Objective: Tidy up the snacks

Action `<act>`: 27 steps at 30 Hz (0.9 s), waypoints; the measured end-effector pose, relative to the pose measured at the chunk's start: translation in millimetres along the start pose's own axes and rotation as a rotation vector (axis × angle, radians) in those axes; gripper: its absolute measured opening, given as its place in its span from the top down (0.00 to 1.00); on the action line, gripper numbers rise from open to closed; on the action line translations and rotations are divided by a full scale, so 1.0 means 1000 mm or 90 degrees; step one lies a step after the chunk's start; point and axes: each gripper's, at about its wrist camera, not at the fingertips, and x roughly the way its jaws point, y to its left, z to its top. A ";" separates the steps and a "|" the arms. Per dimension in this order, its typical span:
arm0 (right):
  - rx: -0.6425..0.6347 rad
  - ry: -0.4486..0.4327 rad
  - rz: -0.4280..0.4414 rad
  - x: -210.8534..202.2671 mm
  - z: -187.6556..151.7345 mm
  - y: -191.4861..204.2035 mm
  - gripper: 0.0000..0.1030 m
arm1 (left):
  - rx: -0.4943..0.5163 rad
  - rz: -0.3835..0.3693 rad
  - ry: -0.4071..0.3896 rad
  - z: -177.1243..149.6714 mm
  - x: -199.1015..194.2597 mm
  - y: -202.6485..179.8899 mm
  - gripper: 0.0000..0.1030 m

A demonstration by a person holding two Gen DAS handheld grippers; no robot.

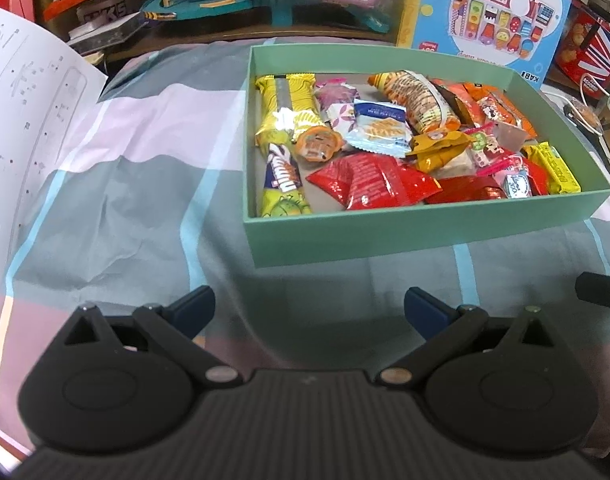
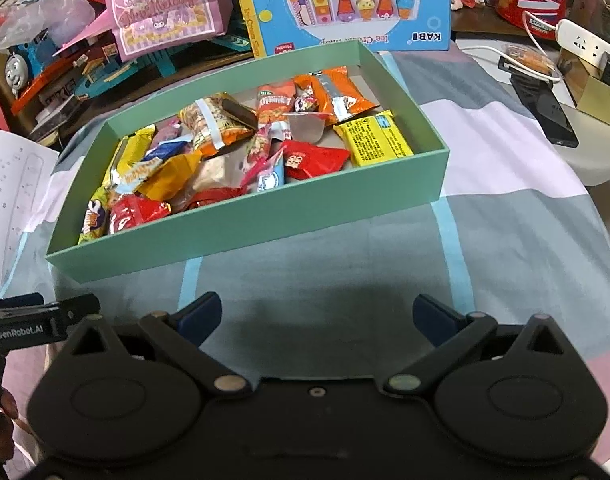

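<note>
A mint-green cardboard box (image 1: 405,232) (image 2: 233,224) lies on a checked cloth and holds several wrapped snacks. Among them are a red packet (image 1: 369,184), a yellow bar (image 1: 289,108) and a yellow carton (image 2: 375,142). My left gripper (image 1: 309,308) hangs open above the cloth just in front of the box, with nothing between its blue-tipped fingers. My right gripper (image 2: 317,312) is open too and holds nothing; it stands in front of the box's near wall. The left gripper's body (image 2: 33,326) shows at the left edge of the right wrist view.
A white printed sheet (image 1: 29,128) stands at the left. Behind the box are a blue toy carton (image 2: 345,4), a pink gift bag (image 2: 165,4) and a toy train (image 2: 23,64). A phone (image 2: 545,108) and a power strip (image 2: 585,46) lie at the right.
</note>
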 end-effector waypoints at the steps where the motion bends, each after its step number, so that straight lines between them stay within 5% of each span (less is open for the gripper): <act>1: -0.001 0.001 0.000 0.000 -0.001 0.000 0.00 | -0.001 0.001 0.000 0.000 0.000 0.000 0.00; 27: 0.000 -0.014 -0.010 -0.005 0.004 0.001 0.00 | -0.018 -0.003 -0.016 0.014 -0.013 0.000 0.00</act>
